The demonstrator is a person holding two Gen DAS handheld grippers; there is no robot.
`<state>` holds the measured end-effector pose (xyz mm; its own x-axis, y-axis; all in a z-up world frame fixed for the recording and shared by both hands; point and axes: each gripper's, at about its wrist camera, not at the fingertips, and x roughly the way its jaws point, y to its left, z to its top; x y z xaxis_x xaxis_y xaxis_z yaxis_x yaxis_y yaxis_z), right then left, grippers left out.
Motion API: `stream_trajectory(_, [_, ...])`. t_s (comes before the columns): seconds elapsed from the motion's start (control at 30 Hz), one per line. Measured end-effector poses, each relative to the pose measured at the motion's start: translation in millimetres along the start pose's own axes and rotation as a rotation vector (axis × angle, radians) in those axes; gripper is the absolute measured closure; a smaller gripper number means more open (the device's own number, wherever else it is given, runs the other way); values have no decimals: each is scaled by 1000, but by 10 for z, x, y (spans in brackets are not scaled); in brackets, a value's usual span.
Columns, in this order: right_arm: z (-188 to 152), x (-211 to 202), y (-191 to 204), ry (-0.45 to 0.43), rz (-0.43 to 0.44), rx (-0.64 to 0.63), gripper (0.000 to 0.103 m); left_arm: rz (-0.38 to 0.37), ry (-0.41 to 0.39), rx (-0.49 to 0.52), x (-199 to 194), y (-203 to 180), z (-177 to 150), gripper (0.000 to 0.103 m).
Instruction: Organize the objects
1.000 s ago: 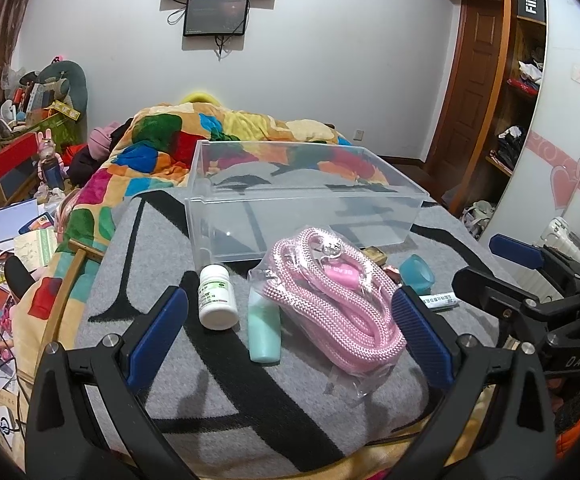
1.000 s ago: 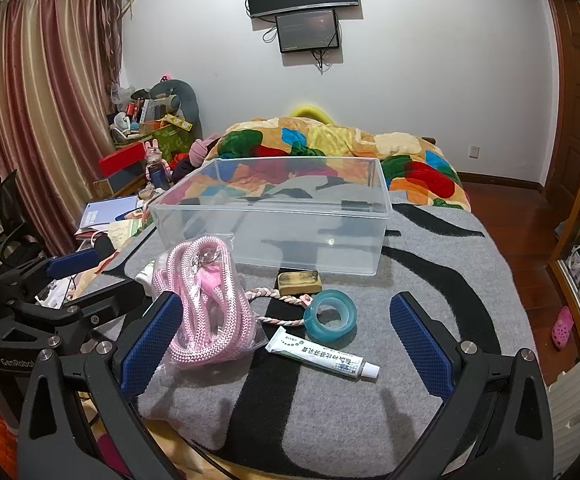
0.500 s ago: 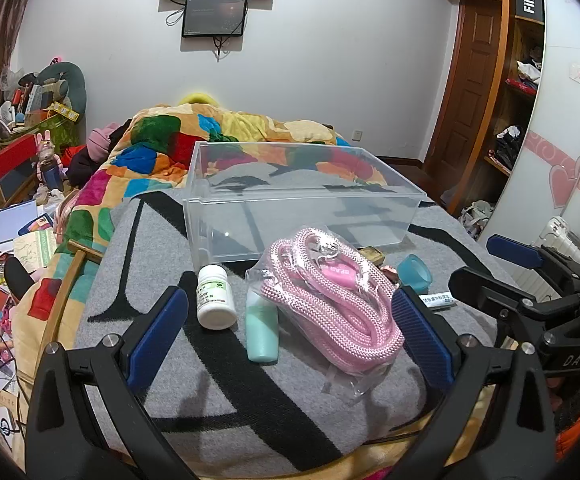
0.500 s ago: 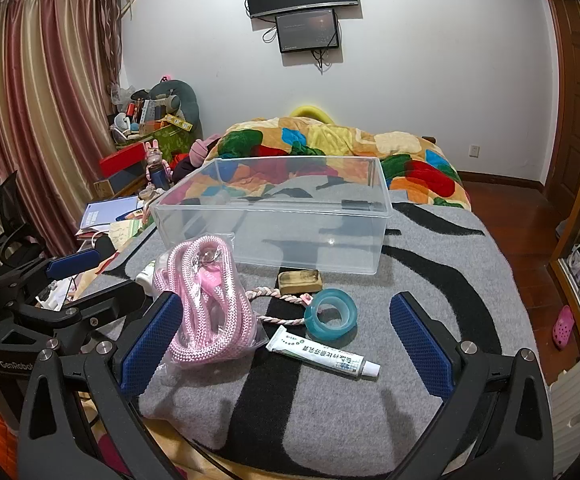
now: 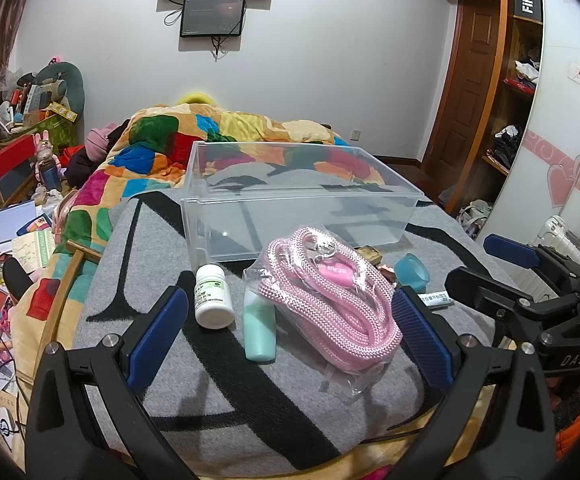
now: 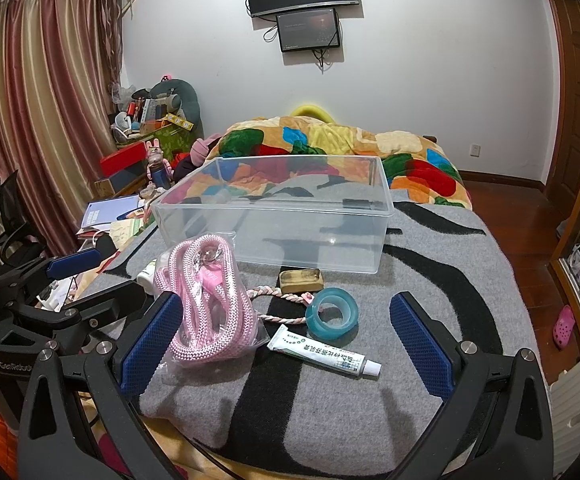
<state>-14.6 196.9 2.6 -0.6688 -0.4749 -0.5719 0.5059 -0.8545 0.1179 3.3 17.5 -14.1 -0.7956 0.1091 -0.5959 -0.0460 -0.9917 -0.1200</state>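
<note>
A clear plastic bin (image 5: 290, 200) (image 6: 274, 216) stands empty on the grey and black blanket. In front of it lie a bagged pink rope (image 5: 329, 300) (image 6: 206, 308), a white pill bottle (image 5: 212, 296), a mint green tube (image 5: 260, 332), a teal tape roll (image 6: 331, 312) (image 5: 411, 272), a white ointment tube (image 6: 323, 352), a brown block (image 6: 301, 280) and a braided cord (image 6: 278, 304). My left gripper (image 5: 290, 336) is open, above the near blanket edge, short of the bottle and rope. My right gripper (image 6: 286, 340) is open, short of the ointment tube.
A colourful quilt (image 5: 218, 136) covers the bed behind the bin. Clutter, books and boxes (image 5: 14, 216) crowd the floor at left. A wardrobe and door (image 5: 501, 92) stand at right. The right gripper also shows at the right edge of the left wrist view (image 5: 529, 288).
The left gripper has drifted slightly; the objects sit a little lower and left in its view. The right gripper has barely moved. Both stay open.
</note>
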Motion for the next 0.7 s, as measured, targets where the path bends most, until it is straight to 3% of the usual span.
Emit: stream_trajectory(0.7, [-1, 0, -9, 2, 2, 3, 0, -7, 6, -10, -19, 1, -33, 0])
